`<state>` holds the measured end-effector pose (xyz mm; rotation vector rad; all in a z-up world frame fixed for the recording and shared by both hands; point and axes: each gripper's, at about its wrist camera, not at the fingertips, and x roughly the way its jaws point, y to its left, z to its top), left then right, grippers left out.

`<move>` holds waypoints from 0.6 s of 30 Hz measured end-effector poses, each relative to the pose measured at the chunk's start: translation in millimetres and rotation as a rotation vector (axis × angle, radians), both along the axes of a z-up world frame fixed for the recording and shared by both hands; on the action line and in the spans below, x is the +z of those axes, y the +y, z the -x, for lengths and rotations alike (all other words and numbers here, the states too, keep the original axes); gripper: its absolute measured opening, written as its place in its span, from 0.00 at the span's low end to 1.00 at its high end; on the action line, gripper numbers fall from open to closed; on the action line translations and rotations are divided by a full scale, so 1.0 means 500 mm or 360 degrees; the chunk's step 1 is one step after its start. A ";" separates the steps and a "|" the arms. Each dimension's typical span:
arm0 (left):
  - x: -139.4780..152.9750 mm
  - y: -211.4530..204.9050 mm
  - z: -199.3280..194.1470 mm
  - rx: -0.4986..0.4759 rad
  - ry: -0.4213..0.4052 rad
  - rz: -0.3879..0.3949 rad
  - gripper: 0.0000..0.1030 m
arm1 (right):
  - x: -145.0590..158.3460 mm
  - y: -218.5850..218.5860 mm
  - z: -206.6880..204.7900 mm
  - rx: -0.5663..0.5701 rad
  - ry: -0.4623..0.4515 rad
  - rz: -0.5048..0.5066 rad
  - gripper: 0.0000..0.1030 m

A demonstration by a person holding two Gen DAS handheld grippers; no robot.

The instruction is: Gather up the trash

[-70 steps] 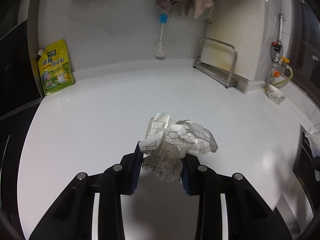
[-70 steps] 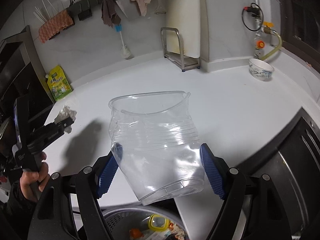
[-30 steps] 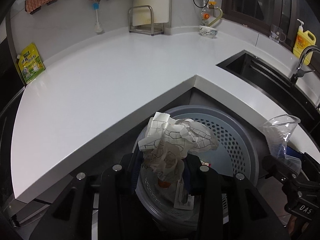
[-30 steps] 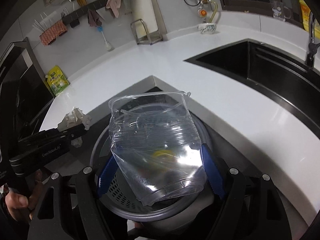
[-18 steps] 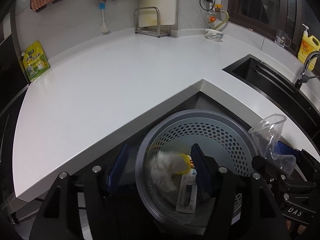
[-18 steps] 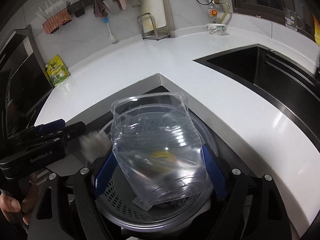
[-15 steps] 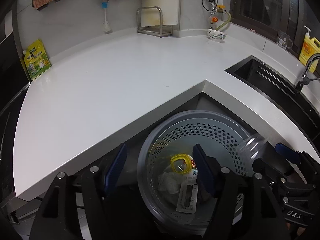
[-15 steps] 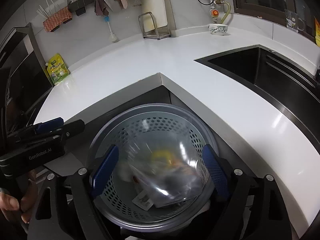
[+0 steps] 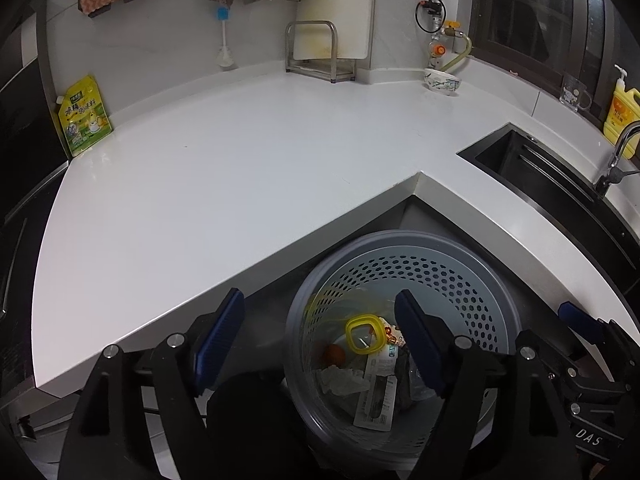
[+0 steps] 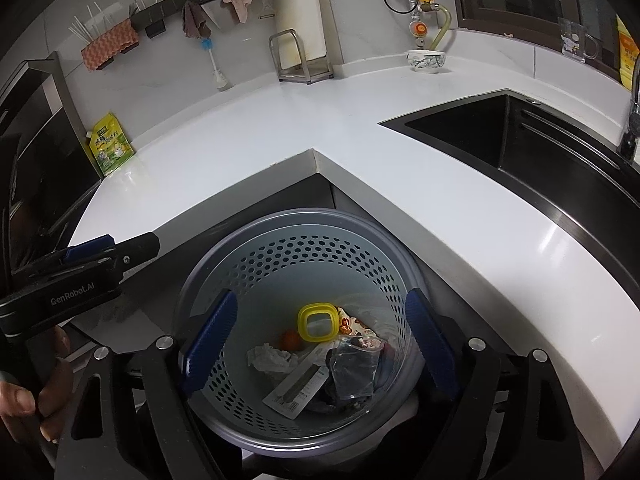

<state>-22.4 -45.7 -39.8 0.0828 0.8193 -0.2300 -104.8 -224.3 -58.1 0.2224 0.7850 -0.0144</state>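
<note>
A grey perforated trash bin [image 9: 400, 236] [image 10: 304, 214] stands on the floor in the counter's inner corner, below both grippers. My left gripper [image 9: 318, 300] hangs over its left rim, its jaws opening with nothing between them. My right gripper [image 10: 320, 300] is open and empty above the bin's mouth. The crumpled printed paper [image 9: 340, 378] [image 10: 270, 356] lies at the bottom. The clear plastic container [image 10: 354, 368] lies there too, beside a yellow square lid ring [image 10: 316, 322] and other wrappers. The left gripper's fingers [image 10: 100, 256] also show in the right wrist view, with a hand on the handle.
The white L-shaped countertop [image 9: 240, 168] wraps around the bin. A black sink [image 10: 520, 140] with a tap lies on the right. A yellow pouch [image 9: 84, 116], a metal rack with a cutting board [image 9: 320, 56], a small bowl [image 9: 442, 80] and a yellow bottle [image 9: 622, 108] stand along the back.
Both grippers carried their loads from over the counter to above the bin and opened. The crumpled paper and the clear plastic container dropped into the bin.
</note>
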 end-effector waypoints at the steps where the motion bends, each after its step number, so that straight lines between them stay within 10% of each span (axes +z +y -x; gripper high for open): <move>1: 0.001 0.001 0.000 0.0004 -0.0003 -0.0001 0.76 | 0.001 0.001 0.002 -0.0006 -0.0002 0.0009 0.80; 18: 0.017 0.010 0.005 0.0056 -0.0029 -0.0014 0.92 | 0.018 -0.012 0.011 -0.0047 -0.0022 -0.0037 0.80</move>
